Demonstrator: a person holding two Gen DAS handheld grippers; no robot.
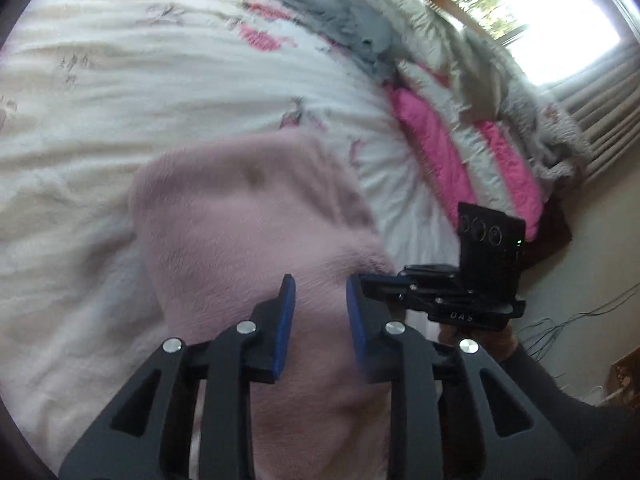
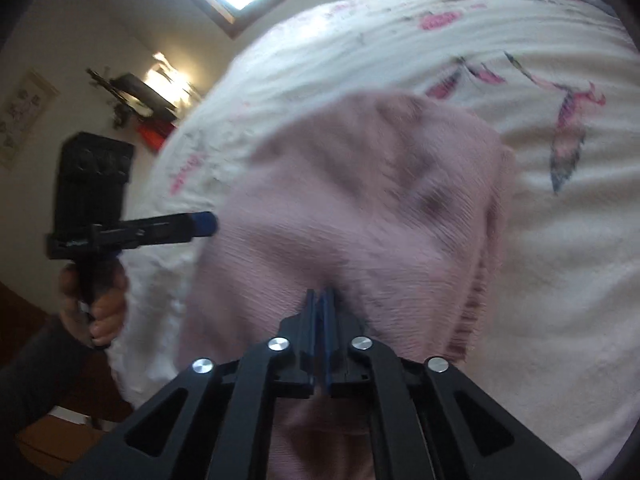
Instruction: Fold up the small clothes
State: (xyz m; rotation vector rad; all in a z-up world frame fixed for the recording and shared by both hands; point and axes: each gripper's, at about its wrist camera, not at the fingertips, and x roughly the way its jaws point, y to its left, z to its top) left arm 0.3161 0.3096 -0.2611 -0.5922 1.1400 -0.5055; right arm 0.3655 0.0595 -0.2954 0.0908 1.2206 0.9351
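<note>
Pink fabric of a small garment, spread on the floral bed cover, is pinched between the closed right hand-held gripper, while the left hand-held gripper is held parted above it.

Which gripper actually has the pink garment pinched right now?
The right gripper: its jaws are shut on the pink garment. The left gripper is open.

White bedspread with pink floral and feather print covers the bed. Grey blanket bunched at its far edge, pink-and-white quilt heaped just beside that. Bright window beyond the quilt. Cables on the floor beside the bed. Framed picture on the wall.
</note>
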